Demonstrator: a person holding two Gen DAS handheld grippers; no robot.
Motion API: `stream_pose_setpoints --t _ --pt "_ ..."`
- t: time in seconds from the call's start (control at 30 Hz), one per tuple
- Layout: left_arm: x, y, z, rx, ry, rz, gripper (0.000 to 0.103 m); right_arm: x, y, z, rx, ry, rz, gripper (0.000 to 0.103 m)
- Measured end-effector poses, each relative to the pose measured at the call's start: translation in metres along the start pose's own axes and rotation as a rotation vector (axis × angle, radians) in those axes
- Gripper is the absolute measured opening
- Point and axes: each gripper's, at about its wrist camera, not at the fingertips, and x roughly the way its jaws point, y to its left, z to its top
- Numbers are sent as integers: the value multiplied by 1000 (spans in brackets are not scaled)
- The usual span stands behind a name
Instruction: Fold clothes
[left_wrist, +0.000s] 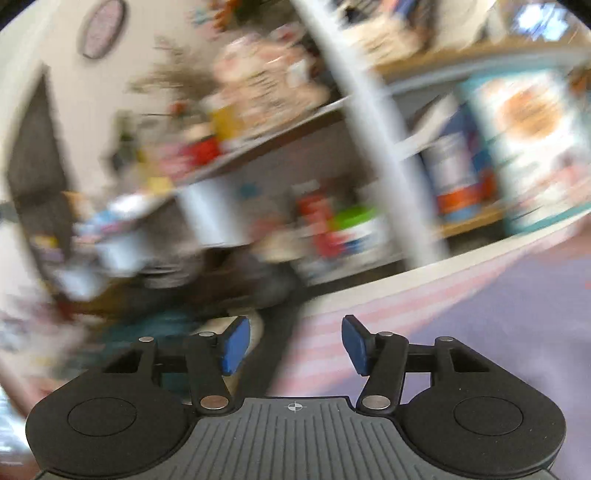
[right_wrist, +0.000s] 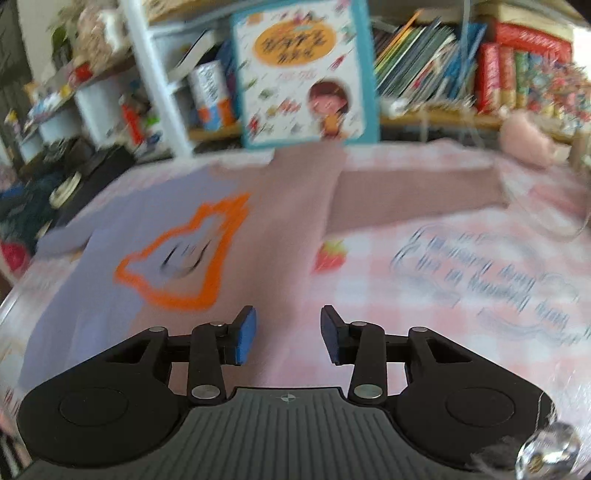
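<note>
A two-tone sweatshirt lies flat on the table, its left half lilac with an orange-outlined cat face, its right half dusty pink with one sleeve stretched to the right. My right gripper is open and empty, hovering just above the shirt's near hem. My left gripper is open and empty, at the table's left edge; the lilac part of the shirt lies to its right. The left wrist view is heavily blurred.
The table has a pink checked cloth with a strawberry print and blue lettering. Bookshelves and a large picture book stand behind the table. A pink plush toy sits at the far right. Cluttered shelves lie left.
</note>
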Motion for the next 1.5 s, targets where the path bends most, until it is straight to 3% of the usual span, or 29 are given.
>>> stream_pose_setpoints --t 0.1,0.17,0.23,0.53,0.63,0.97,1.03,1.1,1.2,1.27,1.37,1.5 --pt "-8 -25 -2 -74 12 -253 59 12 -25 21 34 -26 -72 39" --pt "-7 -42 -7 -84 40 -346 59 22 -44 34 64 -30 -121 39" --pt "-4 -56 -13 -66 69 -387 59 34 -62 45 72 -24 -187 39" --pt "11 -67 -28 -43 165 -401 59 66 -122 66 164 -7 -318 42" --pt "13 -66 -26 -26 178 -386 59 76 -133 70 196 -4 -343 47" --pt "18 -59 -38 -36 238 -348 59 108 -156 81 256 -41 -413 49" --pt "18 -59 -39 -39 243 -350 59 115 -146 81 197 -44 -433 42" --pt "18 -58 -39 -41 246 -351 59 117 -140 82 176 -53 -394 13" --pt "18 -59 -40 -40 248 -351 58 114 -135 85 169 -57 -370 8" --pt "17 -58 -40 -42 245 -351 58 101 -128 88 145 -112 -373 8" --pt "17 -56 -38 -53 242 -352 58 64 -118 101 98 -273 -419 7" --pt "17 -55 -33 -72 225 -365 59 28 -123 121 28 -398 -615 8"
